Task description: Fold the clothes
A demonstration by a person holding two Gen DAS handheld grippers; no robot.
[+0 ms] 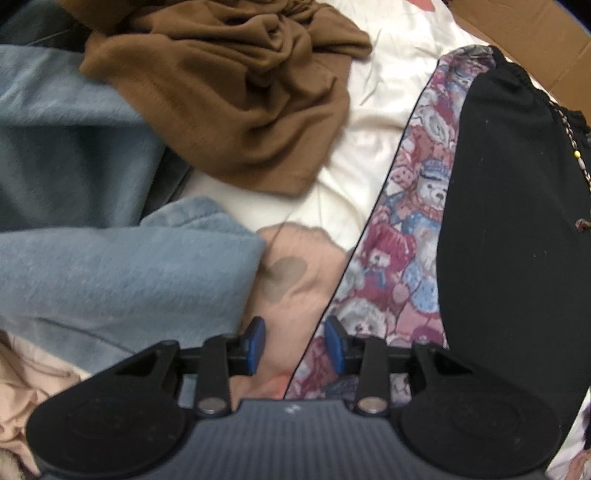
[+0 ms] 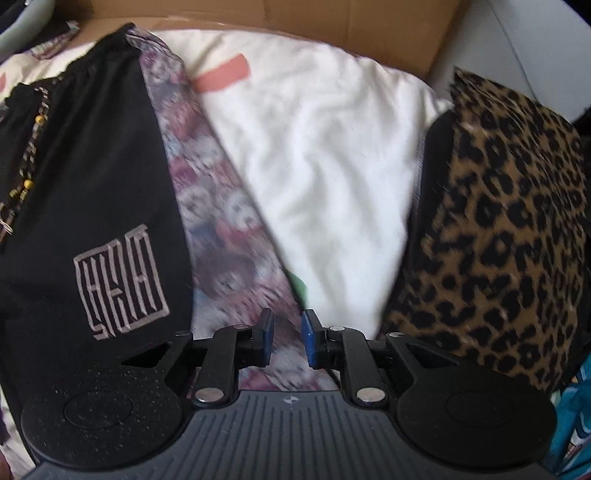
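Black trousers (image 1: 509, 221) with a teddy-bear print side panel (image 1: 417, 221) lie stretched out on a white sheet (image 1: 369, 122). My left gripper (image 1: 295, 343) points down over the panel's outer edge, where it meets a pink patch with a grey heart (image 1: 295, 266). It is open, with nothing pinched. In the right wrist view the same trousers (image 2: 92, 166) show a pale line logo (image 2: 122, 280). My right gripper (image 2: 288, 338) hovers over the print panel (image 2: 221, 229) near its edge. Its pads stand a narrow gap apart, and no cloth is bunched between them.
A blue fleece garment (image 1: 110, 277) and a crumpled brown garment (image 1: 240, 92) lie left of the trousers. A leopard-print piece (image 2: 509, 240) sits to the right on the white sheet (image 2: 325, 166). Cardboard (image 2: 332, 26) borders the far side.
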